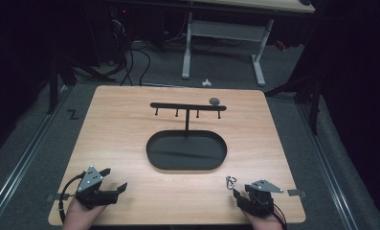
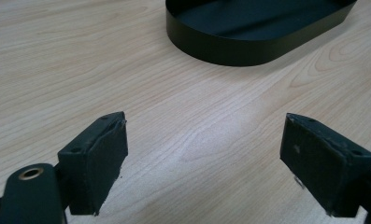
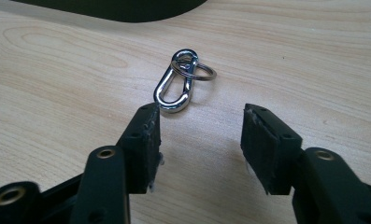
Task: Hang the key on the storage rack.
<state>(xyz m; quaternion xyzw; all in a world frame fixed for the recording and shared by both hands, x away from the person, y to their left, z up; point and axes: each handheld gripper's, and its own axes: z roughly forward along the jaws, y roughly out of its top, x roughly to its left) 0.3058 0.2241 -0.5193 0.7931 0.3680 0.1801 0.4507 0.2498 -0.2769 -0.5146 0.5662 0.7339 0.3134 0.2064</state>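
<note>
Carabiner clip (image 3: 174, 87): silver snap hook with a small split ring (image 3: 201, 72) at its far end, flat on the worktop (image 1: 125, 139), just ahead of the right gripper (image 3: 199, 135) and near the front right corner.
Right gripper: jaws partly apart, nothing between them, pads not on the clip; left pad tip almost at the clip's near end, the rest of the clip ahead of the gap.
Left gripper (image 2: 204, 163): jaws wide, empty, resting low over bare wood at the front left, well apart from the clip.
Tray (image 1: 186, 151): black oval tray in the middle of the worktop, with a thin post rising from its far rim.
Rack (image 1: 187, 106): black crossbar on that post, 4 short pegs hanging below it; a likely place for the clip, judged from the layout.
Step in hand: grasp of the clip, by the look of it.
Approach: slide forward and slightly to the clip's side until the hook body sits centred between the pads.
Grip: close across the 2 long sides of the hook, low to the wood, ring left free.
Risk: thin smooth metal, apt to skid or pivot if caught by 1 pad first.
</note>
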